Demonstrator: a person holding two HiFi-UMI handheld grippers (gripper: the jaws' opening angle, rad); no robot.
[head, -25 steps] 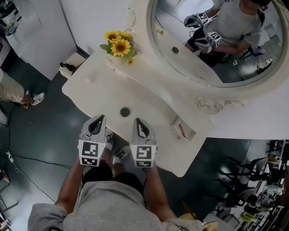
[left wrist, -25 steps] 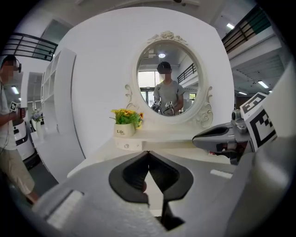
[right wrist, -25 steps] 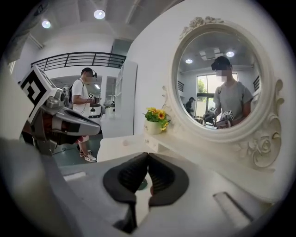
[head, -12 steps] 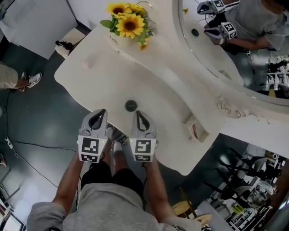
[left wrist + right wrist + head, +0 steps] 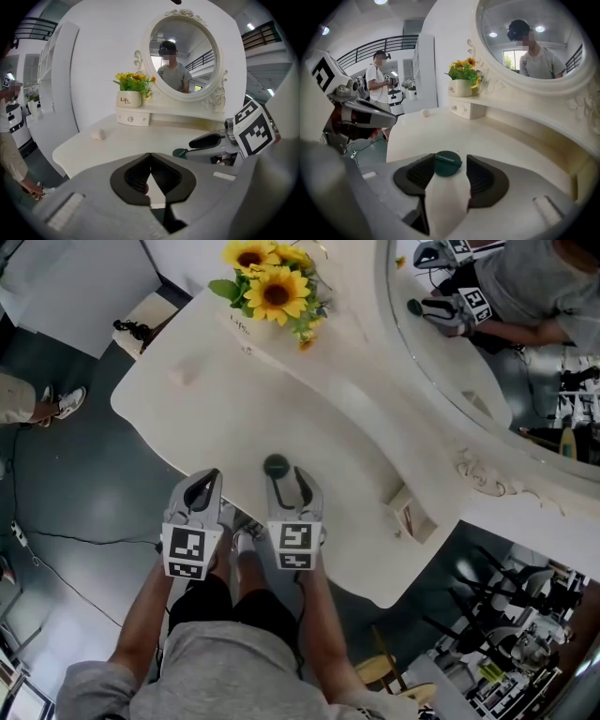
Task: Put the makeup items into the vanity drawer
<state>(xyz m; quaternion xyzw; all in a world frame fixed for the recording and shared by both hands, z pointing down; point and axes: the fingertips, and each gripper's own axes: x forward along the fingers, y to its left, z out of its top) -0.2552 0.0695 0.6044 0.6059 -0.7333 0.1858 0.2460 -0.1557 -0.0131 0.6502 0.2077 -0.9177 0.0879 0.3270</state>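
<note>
Head view: the cream-white curved vanity tabletop (image 5: 234,413) carries a dark green round compact (image 5: 276,465) near its front edge. The right gripper (image 5: 289,476) reaches over that edge with its tips on either side of the compact. The left gripper (image 5: 202,486) hangs just beside it, over nothing. A small open-fronted drawer box (image 5: 410,512) sits at the right end of the shelf under the oval mirror (image 5: 497,343) (whether it is the drawer meant, I cannot tell). A white pot of sunflowers (image 5: 272,292) stands at the far end.

Left gripper view: its fingers are pressed together with nothing between them. A small pale lump (image 5: 97,135), perhaps a sponge, lies well apart on the tabletop.

Right gripper view: the jaws have just been opening and stand spread wide. The compact lies flat at their mouth, between the tips, and the pads are not pressing it.

The step in hand looks like the pick-up of the first item. The next move calls for easing forward so the pads bracket the compact's rim, then closing squarely, since a flat disc may skid.
</note>
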